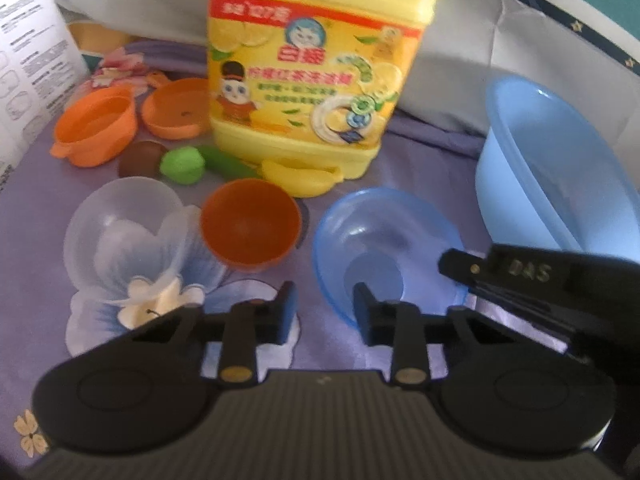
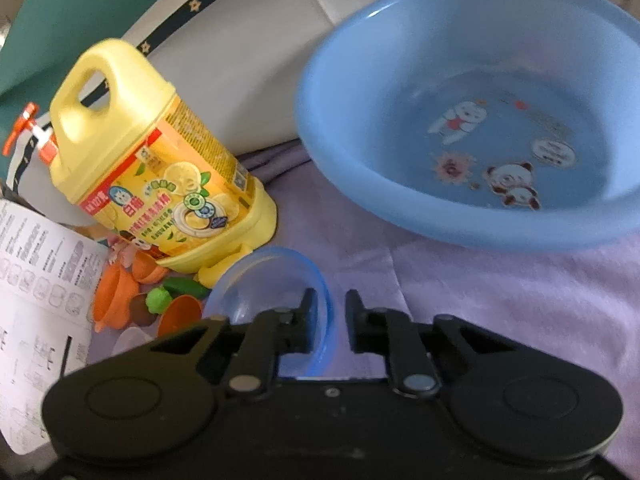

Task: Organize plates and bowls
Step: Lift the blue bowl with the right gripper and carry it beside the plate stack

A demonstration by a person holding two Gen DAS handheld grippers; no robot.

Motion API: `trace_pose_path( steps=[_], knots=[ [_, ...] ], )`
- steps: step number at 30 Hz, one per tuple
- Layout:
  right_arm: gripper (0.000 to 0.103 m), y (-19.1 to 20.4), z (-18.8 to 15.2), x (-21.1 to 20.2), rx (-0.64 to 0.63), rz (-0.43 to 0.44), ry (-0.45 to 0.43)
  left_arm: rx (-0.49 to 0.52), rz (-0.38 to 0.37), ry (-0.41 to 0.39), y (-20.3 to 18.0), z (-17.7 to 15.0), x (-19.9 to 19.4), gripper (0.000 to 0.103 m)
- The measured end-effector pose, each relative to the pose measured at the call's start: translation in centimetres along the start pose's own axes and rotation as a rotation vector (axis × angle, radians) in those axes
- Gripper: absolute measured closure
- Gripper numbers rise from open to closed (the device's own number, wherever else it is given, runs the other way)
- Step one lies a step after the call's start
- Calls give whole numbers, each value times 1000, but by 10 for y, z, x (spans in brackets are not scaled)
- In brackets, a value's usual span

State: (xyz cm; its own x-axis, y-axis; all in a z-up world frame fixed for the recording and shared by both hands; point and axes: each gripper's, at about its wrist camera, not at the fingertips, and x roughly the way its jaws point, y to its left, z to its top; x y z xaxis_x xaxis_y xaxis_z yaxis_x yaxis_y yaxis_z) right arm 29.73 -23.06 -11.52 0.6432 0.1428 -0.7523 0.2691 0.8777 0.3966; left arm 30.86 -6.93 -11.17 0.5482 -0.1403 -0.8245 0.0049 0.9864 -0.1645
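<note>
A small blue see-through bowl [image 1: 384,244] sits on the purple cloth. My right gripper [image 2: 328,320] straddles its right rim [image 2: 320,300], jaws a little apart and not closed on it; its finger [image 1: 464,264] shows in the left wrist view at the rim. My left gripper [image 1: 325,312] is open and empty, just in front of the bowl's near left edge. A clear bowl [image 1: 124,236] and a small orange bowl [image 1: 250,224] stand to the left. A large light blue basin [image 2: 480,112] stands at the right.
A big yellow detergent jug [image 1: 312,68] stands behind the bowls. An orange pot [image 1: 96,126] and an orange lid [image 1: 176,108] lie at the back left, with toy food [image 1: 182,166] beside them. A printed paper sheet [image 2: 36,280] lies at the left.
</note>
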Motion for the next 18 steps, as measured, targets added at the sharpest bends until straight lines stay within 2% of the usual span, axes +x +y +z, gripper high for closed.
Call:
trace_pose_path(
  steps=[1,7,18],
  knots=[
    [96,2,1,4,-12,-2,3,7,-10,4,-1,0,2,84],
    [98,8,-7,3,-52,-16,-4,60,-4,1,-4,-4,0,87],
    [97,14,-44,-49,-74,-47,-8,136,-17,31,-3,-32,-40,87]
  ],
)
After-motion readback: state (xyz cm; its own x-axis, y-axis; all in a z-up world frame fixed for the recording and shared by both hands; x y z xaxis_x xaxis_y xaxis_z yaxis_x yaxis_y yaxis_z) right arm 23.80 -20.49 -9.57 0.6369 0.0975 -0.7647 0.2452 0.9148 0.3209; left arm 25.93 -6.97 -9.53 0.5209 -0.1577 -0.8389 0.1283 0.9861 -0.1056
